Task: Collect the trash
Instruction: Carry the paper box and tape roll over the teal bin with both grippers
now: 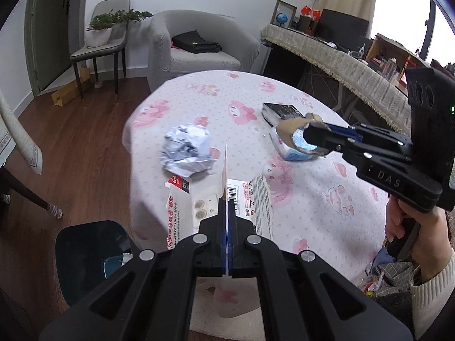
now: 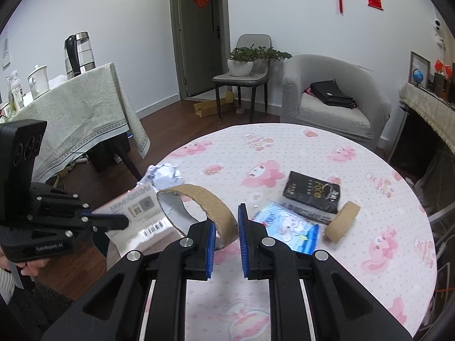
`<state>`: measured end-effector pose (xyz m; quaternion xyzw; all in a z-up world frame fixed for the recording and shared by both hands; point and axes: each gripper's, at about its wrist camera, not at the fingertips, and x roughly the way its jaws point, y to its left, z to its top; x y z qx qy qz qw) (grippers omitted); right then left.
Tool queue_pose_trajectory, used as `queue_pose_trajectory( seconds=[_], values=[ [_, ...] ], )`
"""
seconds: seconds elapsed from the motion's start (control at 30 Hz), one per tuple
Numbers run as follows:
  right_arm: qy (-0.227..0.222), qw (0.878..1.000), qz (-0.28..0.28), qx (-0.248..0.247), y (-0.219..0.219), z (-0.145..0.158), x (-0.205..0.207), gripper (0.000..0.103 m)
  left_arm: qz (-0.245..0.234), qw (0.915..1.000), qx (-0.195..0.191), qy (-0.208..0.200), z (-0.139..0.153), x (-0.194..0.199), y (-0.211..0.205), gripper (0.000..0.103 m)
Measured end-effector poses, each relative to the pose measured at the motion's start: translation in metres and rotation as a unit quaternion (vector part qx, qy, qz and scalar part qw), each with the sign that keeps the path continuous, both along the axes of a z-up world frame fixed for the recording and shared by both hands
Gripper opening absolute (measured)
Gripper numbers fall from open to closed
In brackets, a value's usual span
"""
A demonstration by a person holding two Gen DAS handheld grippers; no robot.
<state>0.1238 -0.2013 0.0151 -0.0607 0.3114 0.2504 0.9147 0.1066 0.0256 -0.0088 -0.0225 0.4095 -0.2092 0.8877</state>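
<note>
Here both claws grip trash: card [image 1: 227, 176], cardboard ring [image 2: 199, 199].

Tissue pack [image 1: 293, 153] partly hidden behind cardboard ring [image 1: 293, 130].

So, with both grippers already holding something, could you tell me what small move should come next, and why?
Probably carry the left gripper toward the dark bin at the table's lower left and release there. Its jaws are shut on the flattened white printed carton, the right gripper already holds the torn brown cardboard ring, and the crumpled white paper ball still waits.
</note>
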Motion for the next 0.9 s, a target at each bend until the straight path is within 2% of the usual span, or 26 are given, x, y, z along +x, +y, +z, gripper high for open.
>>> queue_pose_trajectory(
  seconds=[0.37,0.9],
  values=[
    [0.002,1.000,0.018,0.002,0.028,0.002,0.001,0.015,0.020,0.9997,0.011,-0.005,0.000,-0.008,0.028,0.001],
    [0.007,0.997,0.072,-0.002,0.110,-0.001,0.000,0.015,0.082,0.9962,0.031,0.006,-0.017,-0.015,0.106,0.001]
  ],
)
